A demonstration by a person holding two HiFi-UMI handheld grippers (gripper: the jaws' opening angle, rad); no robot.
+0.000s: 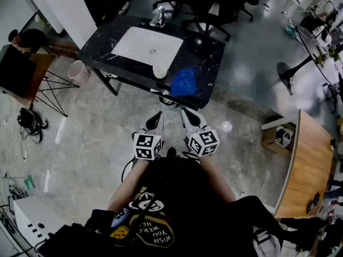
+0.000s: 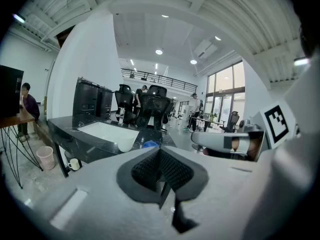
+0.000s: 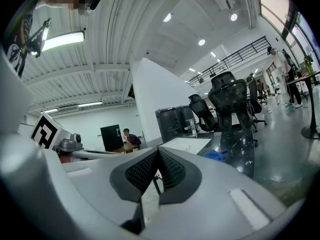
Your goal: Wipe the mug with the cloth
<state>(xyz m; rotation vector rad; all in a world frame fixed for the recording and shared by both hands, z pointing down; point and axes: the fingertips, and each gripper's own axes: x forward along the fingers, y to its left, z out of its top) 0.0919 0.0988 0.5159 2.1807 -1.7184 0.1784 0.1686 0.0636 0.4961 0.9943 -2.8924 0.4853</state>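
Note:
A white mug [image 1: 159, 70] stands on the black marble counter [image 1: 208, 52], at the near edge of the white sink basin [image 1: 147, 46]. A crumpled blue cloth [image 1: 184, 82] lies just right of the mug. In the left gripper view the mug [image 2: 126, 144] and the cloth [image 2: 149, 144] show beyond the jaws; the right gripper view shows the cloth [image 3: 216, 155]. Both grippers are held close to the person's chest, well short of the counter. My left gripper [image 1: 156, 120] and right gripper [image 1: 188, 117] are shut with nothing in them.
A faucet [image 1: 157, 17] stands behind the basin. A pink bin [image 1: 78, 72] sits on the floor left of the counter, and a small white cup [image 2: 74, 164] under it. Black office chairs [image 1: 206, 7] stand beyond the counter, a wooden table [image 1: 308, 165] at the right.

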